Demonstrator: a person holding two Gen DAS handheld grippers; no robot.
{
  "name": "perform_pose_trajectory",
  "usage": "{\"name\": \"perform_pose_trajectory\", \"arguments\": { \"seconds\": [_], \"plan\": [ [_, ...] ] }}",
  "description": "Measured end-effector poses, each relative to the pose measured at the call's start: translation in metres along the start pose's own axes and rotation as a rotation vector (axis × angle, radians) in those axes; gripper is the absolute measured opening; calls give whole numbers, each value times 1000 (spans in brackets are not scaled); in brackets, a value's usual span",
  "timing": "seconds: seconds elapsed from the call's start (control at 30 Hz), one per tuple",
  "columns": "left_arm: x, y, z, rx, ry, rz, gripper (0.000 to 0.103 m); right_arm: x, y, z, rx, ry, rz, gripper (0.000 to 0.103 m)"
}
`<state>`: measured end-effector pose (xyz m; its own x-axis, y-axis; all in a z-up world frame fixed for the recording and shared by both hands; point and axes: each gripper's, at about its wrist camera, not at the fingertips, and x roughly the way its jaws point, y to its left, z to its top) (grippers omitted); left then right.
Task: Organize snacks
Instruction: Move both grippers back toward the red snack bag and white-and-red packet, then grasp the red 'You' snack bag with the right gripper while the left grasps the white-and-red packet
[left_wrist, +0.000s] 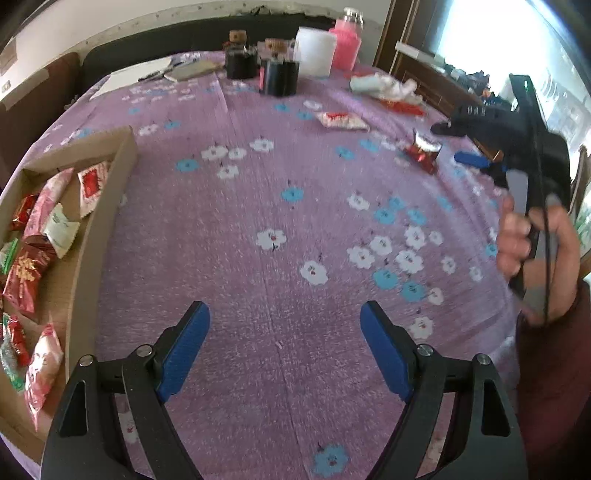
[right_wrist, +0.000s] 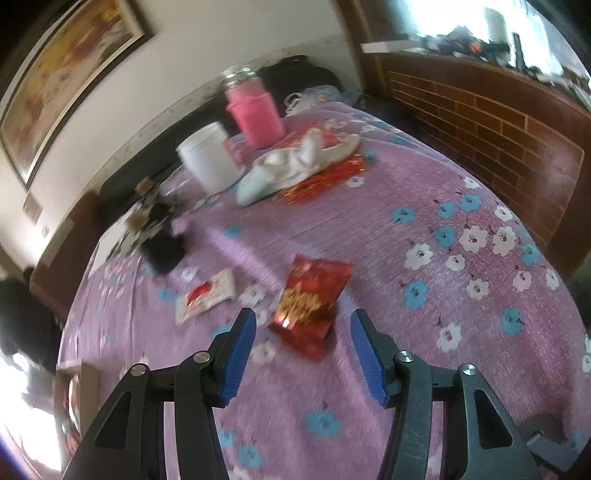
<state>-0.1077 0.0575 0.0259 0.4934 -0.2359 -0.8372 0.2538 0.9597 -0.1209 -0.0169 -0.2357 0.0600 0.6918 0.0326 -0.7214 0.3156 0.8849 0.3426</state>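
A table draped in a purple cloth printed with white and blue flowers (left_wrist: 258, 184) is filling both wrist views. The left gripper (left_wrist: 284, 314) is hovering over bare cloth at the near edge, its blue-padded jaws spread wide and holding nothing. At the far left of that view, a shallow brown cardboard tray (left_wrist: 110, 192) is sitting on the table, holding a jumble of red, pink and white snack packets.

The right gripper (right_wrist: 303, 321) is hanging just short of a shiny red foil snack bag with gold lettering (right_wrist: 314, 299), which is lying flat on the cloth; its jaws are spread and not touching the bag. The bag's surface is crinkling and catching the light, though motion blur is making its print hard to read. Just to the left of it, a small white packet with a red picture (right_wrist: 207, 293) is lying flat.

Far across the table, a white plastic tub (right_wrist: 207, 155), a pink lidded jar (right_wrist: 255, 110) and a crumpled white cloth (right_wrist: 295, 158) are standing near the wall.
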Motion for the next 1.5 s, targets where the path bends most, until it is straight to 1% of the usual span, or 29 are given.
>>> {"name": "perform_pose_trajectory", "arguments": {
  "seconds": [0.07,0.17,0.23,0.3,0.37,0.47,0.67,0.73,0.77,0.8,0.83,0.87,0.97,1.0,1.07,1.1,1.13,1.2,1.3,1.37,1.47,1.5],
  "plan": [
    [6,-2,-1,1,19,3,84,10,-4,3,24,11,-1,56],
    [8,-7,-1,25,7,33,84,24,-6,5,44,35,13,56],
    [8,-10,-2,40,3,46,85,33,-5,2,34,48,16,56],
    [10,-12,-4,61,3,42,95,39,-5,0,23,66,28,57],
    [14,-16,-5,76,23,39,103,37,-4,0,10,49,32,57],
    [16,-20,-6,103,32,69,103,39,-3,-1,0,42,32,57],
    [18,-22,-5,121,53,77,103,39,4,-1,-38,23,3,57],
    [18,-21,-2,119,75,68,103,40,7,-2,-57,20,-11,57],
    [17,-21,1,111,84,42,103,41,9,-3,-70,19,-22,57],
    [13,-20,4,102,74,12,103,41,11,-3,-81,18,-32,57],
    [8,-21,10,100,52,-2,103,42,13,-4,-94,17,-44,57],
    [2,-22,18,108,23,-1,103,43,15,-5,-109,15,-55,57],
    [-10,-29,49,161,-48,-6,103,44,19,-6,-132,10,-70,57],
    [-12,-33,64,194,-88,-5,103,44,20,-6,-136,10,-72,57],
    [-9,-40,89,271,-155,27,103,44,20,-7,-144,8,-82,52],
    [-3,-45,104,315,-191,67,103,44,19,-7,-145,7,-87,46],
    [4,-49,114,345,-207,87,103,43,18,-7,-144,7,-92,46],
    [25,-57,135,399,-189,68,103,41,16,-7,-134,12,-87,46],
    [56,-70,153,454,-160,93,103,38,12,-8,-127,22,-89,46],
    [72,-77,158,487,-156,110,103,36,10,-8,-116,32,-80,46],
    [91,-83,167,524,-147,111,103,36,7,-6,-105,43,-82,46],
    [93,-86,169,531,-147,119,103,37,7,-6,-103,47,-82,46]
  ]
}}
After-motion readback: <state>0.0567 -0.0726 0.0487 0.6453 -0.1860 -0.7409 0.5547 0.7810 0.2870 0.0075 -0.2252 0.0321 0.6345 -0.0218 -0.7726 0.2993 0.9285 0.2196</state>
